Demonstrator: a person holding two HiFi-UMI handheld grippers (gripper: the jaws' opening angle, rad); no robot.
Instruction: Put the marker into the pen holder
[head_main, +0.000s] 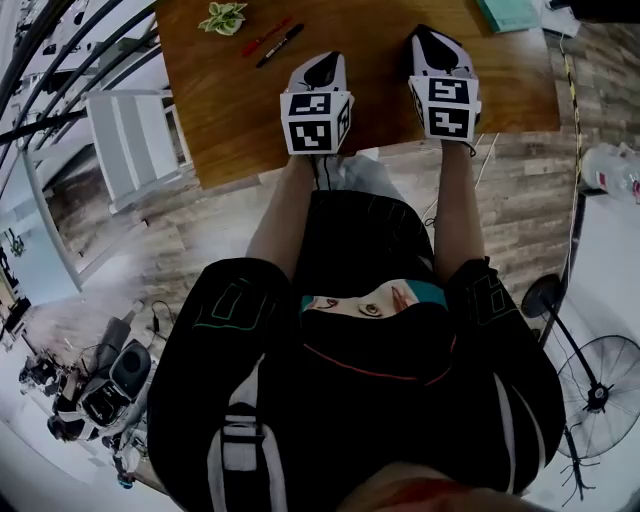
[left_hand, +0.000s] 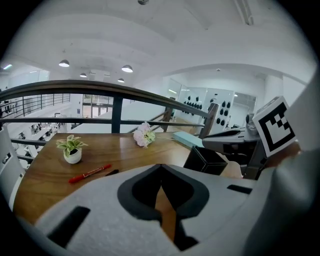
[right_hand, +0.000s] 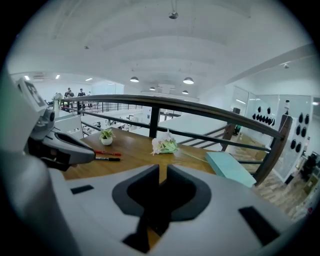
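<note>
A red marker (head_main: 265, 37) and a black marker (head_main: 280, 45) lie side by side on the wooden table (head_main: 380, 110), at its far left. My left gripper (head_main: 322, 62) rests near the table's front edge, shut and empty, a short way to the right of the markers. My right gripper (head_main: 430, 35) sits beside it, also shut on nothing. In the left gripper view (left_hand: 161, 167) the red marker (left_hand: 90, 173) lies ahead to the left and a black pen holder (left_hand: 209, 161) stands to the right, in front of the right gripper. The head view does not show the holder.
A small potted plant (head_main: 222, 17) stands just beyond the markers. A bunch of flowers (right_hand: 165, 145) and a teal book (head_main: 508, 12) lie at the far side, along a dark railing (right_hand: 200, 117). Beyond the table's left edge is a drop to a lower floor.
</note>
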